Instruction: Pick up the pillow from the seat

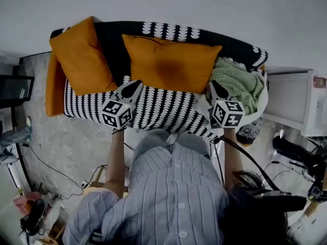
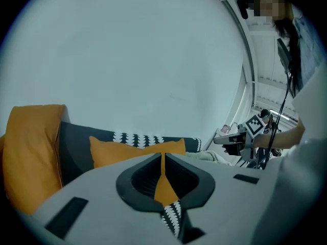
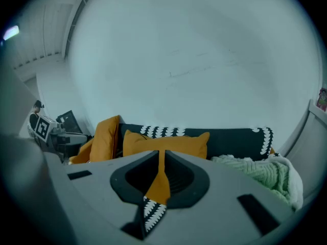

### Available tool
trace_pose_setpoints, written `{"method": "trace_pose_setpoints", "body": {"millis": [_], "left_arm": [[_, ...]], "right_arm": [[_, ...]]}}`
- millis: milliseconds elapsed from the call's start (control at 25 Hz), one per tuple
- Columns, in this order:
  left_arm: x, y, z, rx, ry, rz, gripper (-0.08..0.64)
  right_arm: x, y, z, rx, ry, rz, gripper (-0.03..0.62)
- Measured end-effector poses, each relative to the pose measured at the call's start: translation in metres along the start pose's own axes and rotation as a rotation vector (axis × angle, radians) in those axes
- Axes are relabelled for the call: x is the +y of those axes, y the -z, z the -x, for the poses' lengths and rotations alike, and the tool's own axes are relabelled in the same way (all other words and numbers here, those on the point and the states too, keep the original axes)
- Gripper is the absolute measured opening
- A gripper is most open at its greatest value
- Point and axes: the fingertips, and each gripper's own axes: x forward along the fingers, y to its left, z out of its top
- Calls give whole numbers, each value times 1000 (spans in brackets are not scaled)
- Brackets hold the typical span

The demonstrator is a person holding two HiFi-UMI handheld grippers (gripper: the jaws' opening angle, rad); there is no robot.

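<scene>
Plainly, we held both grippers low over the front of the sofa (image 1: 158, 111), which ran across the upper middle of the head view. Our left gripper (image 1: 134, 87) had its jaws pressed together with nothing between them, and our right gripper (image 1: 215, 87) was likewise pressed together and empty. The orange pillow (image 1: 171, 65) stood on the seat at the centre of the frame, leaning against the backrest, just above the two gripper tips. A second orange pillow (image 1: 82, 55) leaned at the upper left, and a green blanket (image 1: 237, 83) lay bunched at the sofa's right end, beside the right gripper.
</scene>
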Motion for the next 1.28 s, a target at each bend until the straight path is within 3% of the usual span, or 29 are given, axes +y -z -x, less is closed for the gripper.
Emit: {"method": "trace_pose_setpoints", "body": {"millis": [240, 360, 520, 640, 760, 1040, 1160, 1280], "left_arm": [[58, -6, -36, 39, 16, -20, 22], [84, -6, -52, 67, 30, -25, 73], [116, -13, -60, 60, 39, 29, 132], [145, -15, -72, 77, 20, 53, 151], [172, -11, -96, 102, 3, 95, 178], [210, 11, -124, 215, -7, 133, 277], [227, 8, -130, 190, -48, 185, 315], [248, 3, -134, 127, -104, 278, 359]], "right_arm": [[-44, -1, -39, 34, 81, -6, 44], [-61, -4, -58, 49, 99, -49, 46], [-75, -19, -69, 20, 93, -168, 56], [-89, -24, -82, 38, 102, -189, 118], [-109, -23, -104, 71, 110, -201, 133], [-132, -22, -144, 91, 113, -351, 174], [-144, -22, -158, 109, 134, -409, 247], [-148, -20, -171, 140, 129, -425, 279]]}}
